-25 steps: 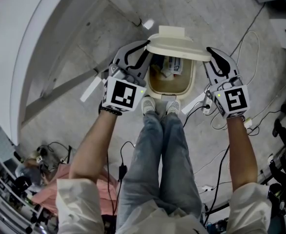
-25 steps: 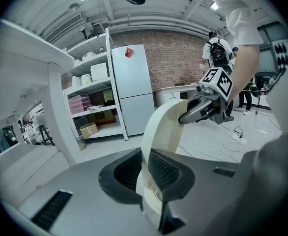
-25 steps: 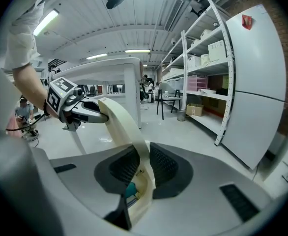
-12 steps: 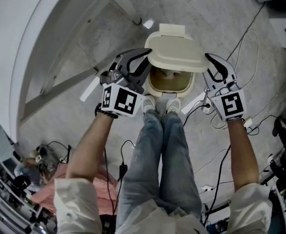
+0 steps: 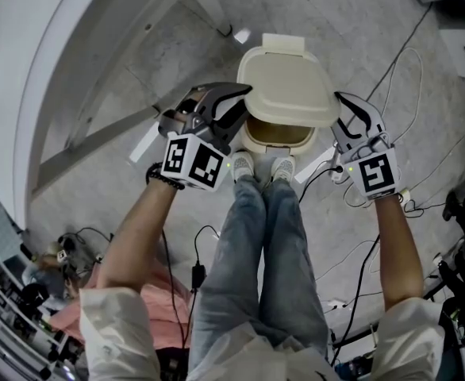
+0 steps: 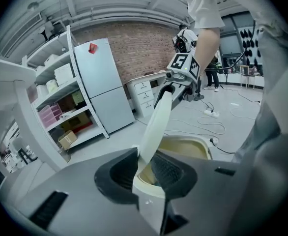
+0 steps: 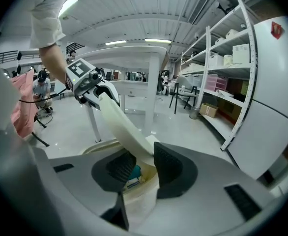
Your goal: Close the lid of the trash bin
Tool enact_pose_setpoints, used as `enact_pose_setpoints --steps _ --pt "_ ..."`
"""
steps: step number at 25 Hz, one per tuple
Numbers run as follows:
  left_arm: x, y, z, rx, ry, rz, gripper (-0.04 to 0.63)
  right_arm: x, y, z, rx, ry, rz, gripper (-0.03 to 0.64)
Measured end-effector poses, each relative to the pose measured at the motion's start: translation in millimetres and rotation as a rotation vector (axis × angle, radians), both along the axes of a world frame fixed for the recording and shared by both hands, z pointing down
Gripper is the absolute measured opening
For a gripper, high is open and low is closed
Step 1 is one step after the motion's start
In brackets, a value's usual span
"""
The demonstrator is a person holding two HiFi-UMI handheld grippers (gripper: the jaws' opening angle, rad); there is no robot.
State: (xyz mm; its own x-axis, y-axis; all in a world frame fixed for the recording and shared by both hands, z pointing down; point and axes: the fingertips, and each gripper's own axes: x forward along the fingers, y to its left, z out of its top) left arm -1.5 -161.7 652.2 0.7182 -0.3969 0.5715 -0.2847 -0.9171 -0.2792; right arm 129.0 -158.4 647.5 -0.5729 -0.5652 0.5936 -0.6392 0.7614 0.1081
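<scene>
Lid (image 5: 286, 86) of the bin (image 5: 277, 148) is seen in the head view as a cream, rounded plate of smooth plastic with a thin edge, wider than the bin's mouth. At its far side a small cream block (image 5: 283, 44) stands out behind it. The lid is not fully down: its near edge is raised above the front rim, and the tan inside of the bin is visible under it. The bin itself is cream too, with rounded corners, and it stands on the grey floor (image 5: 177, 46) just in front of the person's shoes (image 5: 243, 165).

The lid is flanked by both tools. The left gripper (image 5: 240, 105) is placed at the lid's left edge and the right gripper (image 5: 340, 116) at its right edge. In the left gripper view the lid's edge is seen between the two dark ribbed pads and the lid rises from there as a narrow pale band. In the right gripper view the same is shown from the other side, with a gap visible beside one pad. The jaws of both grippers have just been opening and now stand a little apart around the edge, so it is no longer clamped. Below the right jaws a teal packet (image 7: 133, 172) is seen inside the bin. White cables (image 5: 407, 78) lie on the floor to the right.
</scene>
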Motion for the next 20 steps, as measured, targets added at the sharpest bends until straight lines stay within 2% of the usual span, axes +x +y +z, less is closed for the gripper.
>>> enact_pose_setpoints --steps 15,20 --pt "-2 24 21 -0.053 -0.042 0.111 0.13 -5 24 20 -0.03 0.087 -0.102 0.163" --pt "-2 33 29 -0.068 -0.059 0.157 0.145 -5 34 31 -0.043 0.15 -0.171 0.179"
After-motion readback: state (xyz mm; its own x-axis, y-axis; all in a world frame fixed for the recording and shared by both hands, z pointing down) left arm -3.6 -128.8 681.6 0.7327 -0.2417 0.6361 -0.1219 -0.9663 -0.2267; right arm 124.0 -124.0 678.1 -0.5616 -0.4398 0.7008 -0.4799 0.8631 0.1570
